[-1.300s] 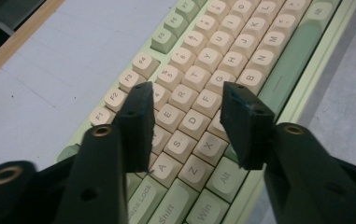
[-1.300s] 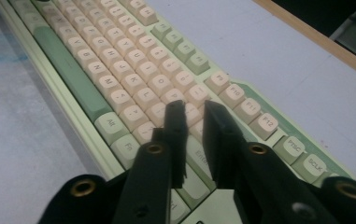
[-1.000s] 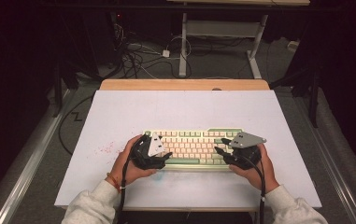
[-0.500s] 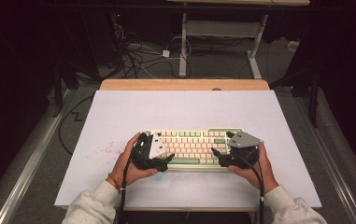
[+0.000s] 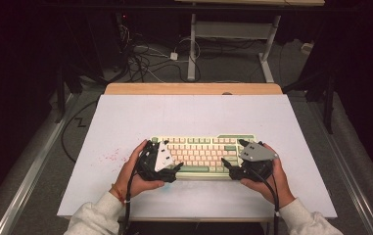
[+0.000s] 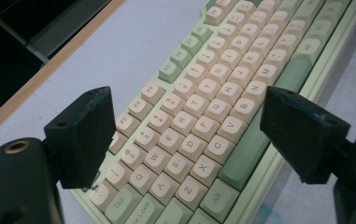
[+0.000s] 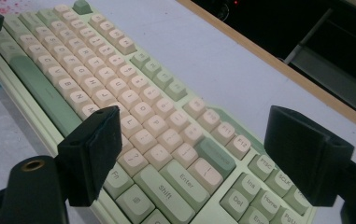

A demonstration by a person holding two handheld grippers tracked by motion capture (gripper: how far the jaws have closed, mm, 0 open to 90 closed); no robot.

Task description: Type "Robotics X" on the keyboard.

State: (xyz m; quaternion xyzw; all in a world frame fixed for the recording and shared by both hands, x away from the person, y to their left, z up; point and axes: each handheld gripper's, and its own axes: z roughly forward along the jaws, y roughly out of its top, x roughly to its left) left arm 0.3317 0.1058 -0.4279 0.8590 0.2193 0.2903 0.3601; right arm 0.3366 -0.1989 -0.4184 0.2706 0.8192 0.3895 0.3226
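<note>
A pale green keyboard (image 5: 201, 154) with cream keys lies flat on the white table (image 5: 194, 115), near its front edge. My left gripper (image 5: 167, 155) sits at the keyboard's left end, its jaws spread wide from the back edge to the front edge. In the left gripper view the keyboard (image 6: 199, 126) lies below and between the jaws of the left gripper (image 6: 187, 100), and neither pad presses on it. My right gripper (image 5: 234, 154) stands the same way at the right end, over the Enter and Shift keys (image 7: 175, 179). Both pairs of jaws have just been opening.
Red specks (image 5: 108, 157) mark the table left of the keyboard. A wooden strip (image 5: 194, 88) runs along the table's far edge. Beyond it, cables (image 5: 145, 58) and a desk frame (image 5: 233, 32) stand on the dark floor. A person's hands and grey sleeves hold the grippers.
Both grippers' jaws have spread apart at the keyboard's ends, the right one more. The hands and the keyboard have stayed where they were.
</note>
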